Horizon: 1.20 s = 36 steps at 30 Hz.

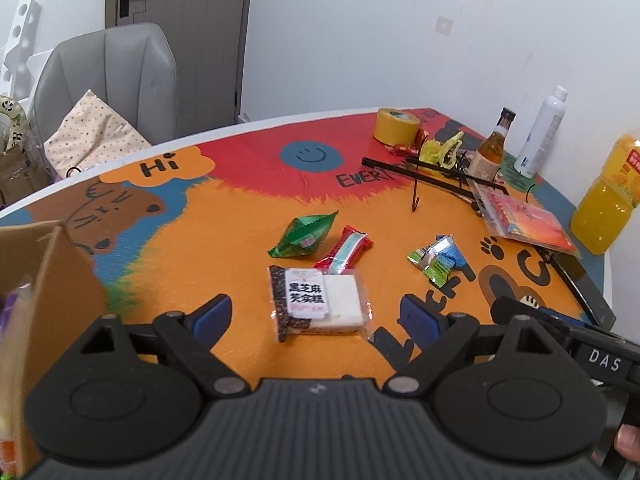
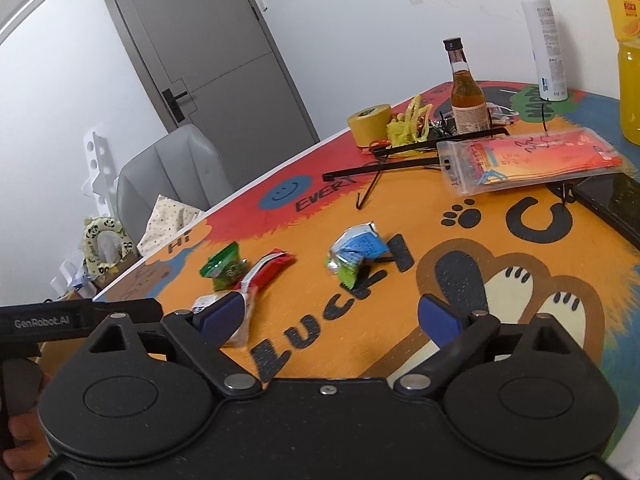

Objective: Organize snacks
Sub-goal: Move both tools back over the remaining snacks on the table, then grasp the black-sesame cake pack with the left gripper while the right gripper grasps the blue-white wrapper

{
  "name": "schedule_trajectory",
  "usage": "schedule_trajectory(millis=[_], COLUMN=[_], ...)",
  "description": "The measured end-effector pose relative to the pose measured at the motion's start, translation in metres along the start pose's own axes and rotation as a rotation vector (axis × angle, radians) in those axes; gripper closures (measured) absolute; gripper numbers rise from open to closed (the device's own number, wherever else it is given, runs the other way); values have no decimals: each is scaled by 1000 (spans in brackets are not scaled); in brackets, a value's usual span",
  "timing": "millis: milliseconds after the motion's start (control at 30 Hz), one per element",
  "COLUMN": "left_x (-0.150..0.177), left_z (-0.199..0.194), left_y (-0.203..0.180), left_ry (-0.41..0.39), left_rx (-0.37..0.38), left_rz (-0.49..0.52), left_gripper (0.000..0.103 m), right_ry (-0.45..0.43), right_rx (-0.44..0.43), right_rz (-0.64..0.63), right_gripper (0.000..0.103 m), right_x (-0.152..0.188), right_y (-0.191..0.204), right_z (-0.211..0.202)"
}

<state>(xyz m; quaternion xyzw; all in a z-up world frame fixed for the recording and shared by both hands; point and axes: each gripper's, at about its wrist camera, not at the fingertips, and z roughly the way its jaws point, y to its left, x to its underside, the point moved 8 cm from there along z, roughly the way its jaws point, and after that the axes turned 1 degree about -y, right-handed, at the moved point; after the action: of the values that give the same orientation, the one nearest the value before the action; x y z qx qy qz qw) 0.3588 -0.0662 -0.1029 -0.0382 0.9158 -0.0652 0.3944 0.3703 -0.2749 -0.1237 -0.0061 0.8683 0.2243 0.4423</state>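
Left wrist view: the left gripper (image 1: 316, 312), jaws spread, hovers over a sesame cake packet (image 1: 320, 304) on the painted worktop (image 1: 224, 240), a cardboard box (image 1: 48, 276) at left. Right wrist view: the right gripper (image 2: 332, 320), spread and empty, faces a blue-green wrapper (image 2: 354, 254) beyond its tips.

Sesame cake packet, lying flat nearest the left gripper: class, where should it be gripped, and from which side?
Grip the sesame cake packet across its thick white block, coming from above with the left gripper open. It lies flat, and its crinkled sealed ends look too thin to hold firmly.
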Motion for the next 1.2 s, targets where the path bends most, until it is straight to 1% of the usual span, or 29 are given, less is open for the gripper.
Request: schedule_trajectory(millis=[200,367,567,667,700,733,767,800,833,900,1033,1100,1200], left_x=[2,8,14,20,20,21,21,21,20,17,14,12,9], left_z=[28,54,73,81,80,79,79,78,77,76,69,66,61], left_y=[-10,-15,-15,-11,-10,-11,-11,-11,-11,-9,-9,-9,-10], left_ry=[22,56,78,96,78,73,65,60,57,52,40,38,27], left_rx=[-20,-37,-72,-93,-98,-99,-99,-94,-94,-82,-68,-56,-50], left_rz=[-1,3,7,6,16,23,29,29,25,3,2,-5,-4], left_gripper=[13,13,14,20,24,24,29,36,38,46,51,51,52], right_ry=[8,19,40,47,49,51,56,62,66,65,69,70,68], right_rx=[6,5,2,5,3,2,3,2,3,9,17,21,26], right_rz=[4,6,-1,-7,-9,-10,-11,-12,-12,-21,-32,-33,-33], right_gripper=[9,10,11,11,11,11,11,11,12,13,14,17,18], right_x=[-4,-6,-6,-7,-7,-6,-7,-6,-6,-6,-8,-10,-12], right_y=[-13,-21,-26,-25,-25,-24,-24,-24,-24,-22,-20,-20,-20], right_z=[15,28,45,53,55,57,60,63,65,68,72,75,79])
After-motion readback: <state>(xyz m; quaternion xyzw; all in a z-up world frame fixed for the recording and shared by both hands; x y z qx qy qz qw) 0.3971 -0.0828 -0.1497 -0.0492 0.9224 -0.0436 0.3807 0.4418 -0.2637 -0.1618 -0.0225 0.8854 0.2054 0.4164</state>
